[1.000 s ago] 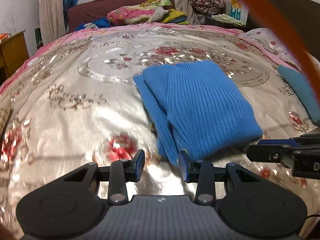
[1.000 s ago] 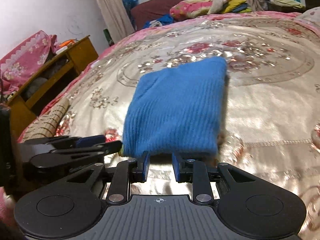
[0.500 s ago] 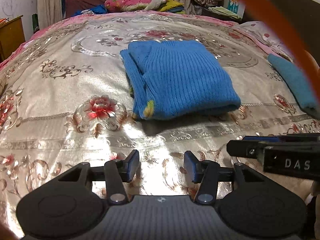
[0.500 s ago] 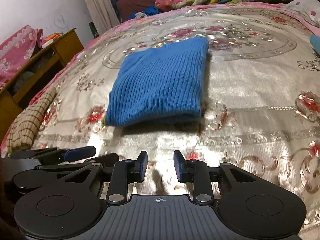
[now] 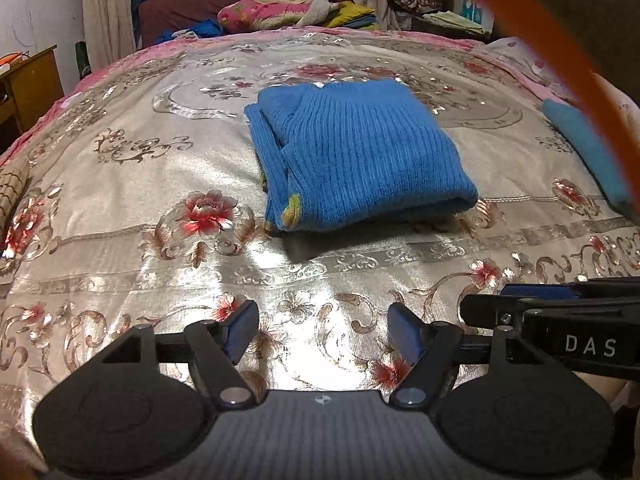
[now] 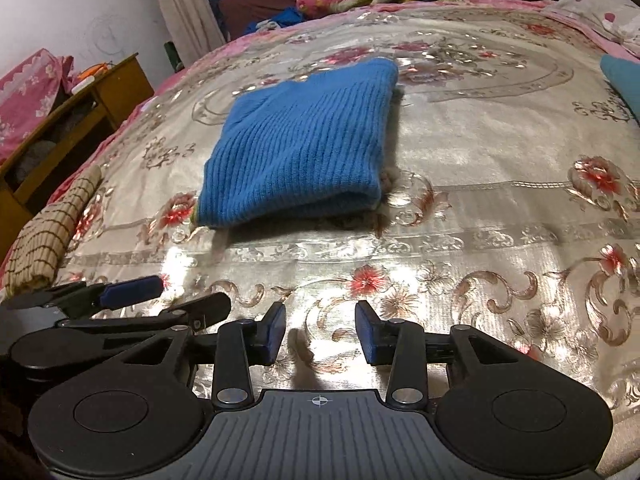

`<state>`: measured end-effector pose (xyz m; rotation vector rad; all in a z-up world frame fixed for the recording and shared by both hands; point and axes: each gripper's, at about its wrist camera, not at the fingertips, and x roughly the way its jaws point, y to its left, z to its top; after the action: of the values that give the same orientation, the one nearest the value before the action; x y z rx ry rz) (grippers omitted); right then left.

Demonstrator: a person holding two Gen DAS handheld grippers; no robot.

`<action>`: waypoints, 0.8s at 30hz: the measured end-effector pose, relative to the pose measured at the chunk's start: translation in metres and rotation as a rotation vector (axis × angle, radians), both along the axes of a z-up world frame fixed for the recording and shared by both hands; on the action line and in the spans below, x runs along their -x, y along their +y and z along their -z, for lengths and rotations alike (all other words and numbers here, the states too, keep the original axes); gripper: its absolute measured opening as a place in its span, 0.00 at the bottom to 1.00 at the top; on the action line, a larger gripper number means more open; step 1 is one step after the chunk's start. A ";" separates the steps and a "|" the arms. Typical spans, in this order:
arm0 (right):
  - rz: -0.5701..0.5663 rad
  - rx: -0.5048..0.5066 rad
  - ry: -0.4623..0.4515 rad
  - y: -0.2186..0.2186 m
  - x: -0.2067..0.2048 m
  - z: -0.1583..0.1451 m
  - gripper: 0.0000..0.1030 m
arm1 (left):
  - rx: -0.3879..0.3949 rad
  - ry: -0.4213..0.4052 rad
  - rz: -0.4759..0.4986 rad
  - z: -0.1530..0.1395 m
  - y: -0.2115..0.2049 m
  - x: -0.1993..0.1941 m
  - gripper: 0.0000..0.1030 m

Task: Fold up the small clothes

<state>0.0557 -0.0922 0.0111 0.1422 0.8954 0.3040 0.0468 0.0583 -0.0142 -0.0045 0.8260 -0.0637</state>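
At the far left of the bed we see a rolled checked cloth lying at the edge, with a wooden cabinet beyond it against the wall. Nothing lies on the floral cover between us and the folded blue sweater, which rests flat near the middle of the bed, well ahead of both tools. Its long axis runs away from us toward the headboard; the thick folded edge faces us, and stacked layers with a bit of yellow-green trim show along its left side. What its far end is, collar or hem, we cannot quite tell from here. Our left tool has just been opening, its jaws now standing wide apart over bare cover with nothing between them. Our right tool, just beside it, has also been opening, its jaws parted more narrowly and likewise empty. To the right, a teal cloth lies near the bed's edge, partly crossed by a blurred orange strap close to the left lens. Pillows and heaped bedding sit at the headboard.
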 end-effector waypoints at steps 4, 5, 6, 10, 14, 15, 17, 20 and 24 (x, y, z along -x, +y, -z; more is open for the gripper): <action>0.007 -0.005 0.003 -0.002 0.001 0.001 0.37 | -0.014 0.000 -0.008 0.000 -0.002 0.000 0.78; 0.008 -0.006 0.003 -0.003 0.002 0.001 0.37 | -0.018 -0.001 -0.009 0.000 -0.002 0.000 0.78; 0.009 -0.006 0.003 -0.003 0.002 0.001 0.37 | -0.021 -0.001 -0.010 0.000 -0.003 0.001 0.79; 0.015 -0.006 0.005 -0.004 0.003 0.002 0.37 | -0.030 0.004 -0.014 0.000 -0.006 0.001 0.79; 0.018 -0.010 0.006 -0.005 0.004 0.001 0.37 | -0.036 -0.004 -0.015 -0.001 -0.007 0.001 0.80; 0.018 -0.010 0.005 -0.006 0.004 0.001 0.37 | -0.036 -0.005 -0.015 -0.001 -0.007 0.001 0.80; 0.019 -0.011 0.006 -0.006 0.004 0.001 0.37 | -0.037 -0.005 -0.016 -0.001 -0.007 0.002 0.79; 0.019 -0.011 0.006 -0.006 0.004 0.001 0.37 | -0.040 -0.007 -0.016 -0.001 -0.007 0.002 0.79; 0.020 -0.013 0.006 -0.006 0.004 0.001 0.37 | -0.038 -0.007 -0.019 -0.001 -0.007 0.002 0.79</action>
<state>0.0519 -0.0984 0.0099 0.1640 0.8972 0.2905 0.0447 0.0509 -0.0129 0.0240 0.8198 -0.0303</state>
